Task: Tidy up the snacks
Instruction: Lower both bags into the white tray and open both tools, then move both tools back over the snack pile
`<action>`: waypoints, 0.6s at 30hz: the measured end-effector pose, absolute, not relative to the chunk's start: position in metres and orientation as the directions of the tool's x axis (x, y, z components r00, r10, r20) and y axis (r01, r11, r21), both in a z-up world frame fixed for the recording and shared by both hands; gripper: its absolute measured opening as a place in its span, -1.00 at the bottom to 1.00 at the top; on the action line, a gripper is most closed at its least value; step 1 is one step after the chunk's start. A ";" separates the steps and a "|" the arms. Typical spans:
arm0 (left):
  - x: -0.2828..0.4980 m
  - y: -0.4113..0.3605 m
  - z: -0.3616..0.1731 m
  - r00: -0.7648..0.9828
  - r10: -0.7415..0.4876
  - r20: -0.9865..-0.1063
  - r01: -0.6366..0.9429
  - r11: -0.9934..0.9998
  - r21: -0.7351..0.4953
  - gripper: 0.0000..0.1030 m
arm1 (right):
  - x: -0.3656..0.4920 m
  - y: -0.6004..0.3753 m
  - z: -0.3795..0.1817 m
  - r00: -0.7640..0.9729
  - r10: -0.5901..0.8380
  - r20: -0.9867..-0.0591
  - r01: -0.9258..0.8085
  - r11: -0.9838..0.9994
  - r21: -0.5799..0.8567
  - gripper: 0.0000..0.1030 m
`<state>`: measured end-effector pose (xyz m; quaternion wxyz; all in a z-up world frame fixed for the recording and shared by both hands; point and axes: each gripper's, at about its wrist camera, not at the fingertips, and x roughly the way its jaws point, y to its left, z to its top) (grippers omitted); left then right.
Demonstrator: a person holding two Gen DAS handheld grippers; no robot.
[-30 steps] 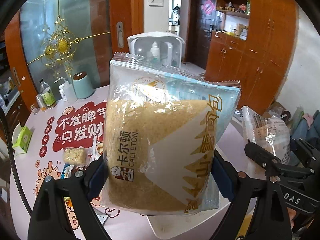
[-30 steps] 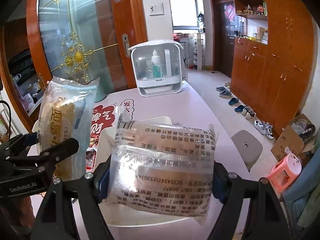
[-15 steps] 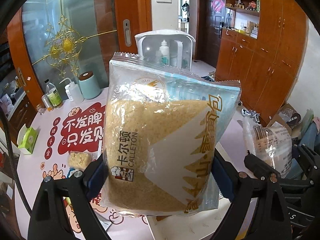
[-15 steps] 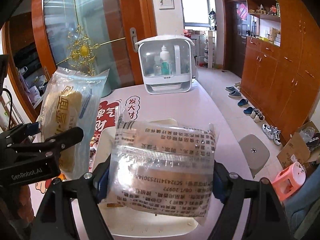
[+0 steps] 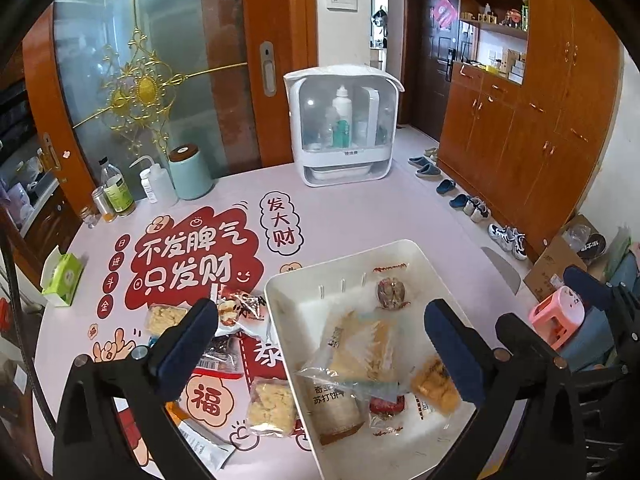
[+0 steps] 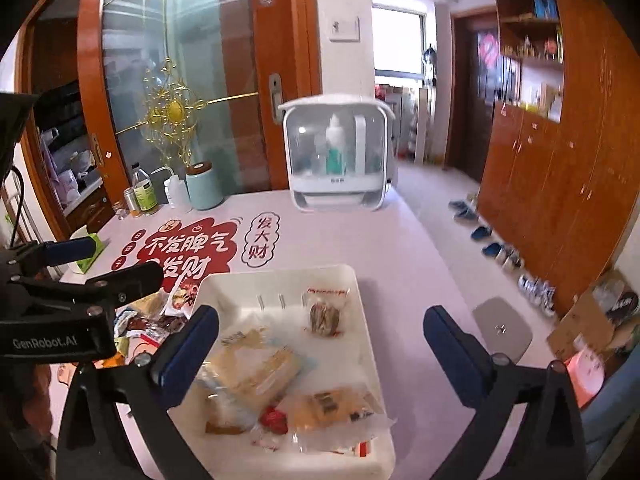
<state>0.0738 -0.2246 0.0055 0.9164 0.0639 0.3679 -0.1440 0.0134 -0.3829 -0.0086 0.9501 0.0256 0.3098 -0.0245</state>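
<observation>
White plastic forms the tray [image 5: 416,258] that sits on the pink bench [image 5: 352,216] in the left wrist view. The left gripper [image 5: 320,340] hangs above it, its fingers [image 5: 188,334] spreading wide with nothing pinched between them. In the tray lie a bread packet [image 5: 366,344], a cracker packet [image 5: 334,410], a yellow snack [image 5: 434,386] and a small round wrapped snack [image 5: 392,292] near the far wall. More snack packets [image 5: 240,308] lie loose on the bench just left of the tray, over the red printed mat [image 5: 184,264]. A white cabinet [image 5: 344,124] stands at the far edge.

In the right wrist view, the right gripper [image 6: 320,344] also hovers over the tray [image 6: 280,274], fingers [image 6: 452,344] opening apart and empty. The bread packet [image 6: 256,368] rests below the left finger, a clear biscuit packet [image 6: 332,404] lies beside it toward the near rim, and the round snack [image 6: 324,318] sits farther back. The left gripper [image 6: 80,264] shows at the left edge, above the loose packets [image 6: 156,324].
</observation>
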 end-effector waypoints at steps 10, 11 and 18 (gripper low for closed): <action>0.055 -0.198 0.015 0.709 -0.215 -0.672 0.293 0.956 0.003 0.99 | 0.008 -0.368 -0.003 0.808 -0.018 -0.589 0.049 0.998 0.036 1.00; 0.053 -0.195 0.016 0.710 -0.214 -0.671 0.290 0.957 0.002 0.99 | 0.008 -0.366 -0.004 0.807 -0.016 -0.591 0.047 0.998 0.037 1.00; 0.041 -0.170 0.024 0.727 -0.199 -0.657 0.260 0.966 -0.005 0.99 | 0.001 -0.355 -0.003 0.804 -0.018 -0.594 0.052 0.998 0.040 1.00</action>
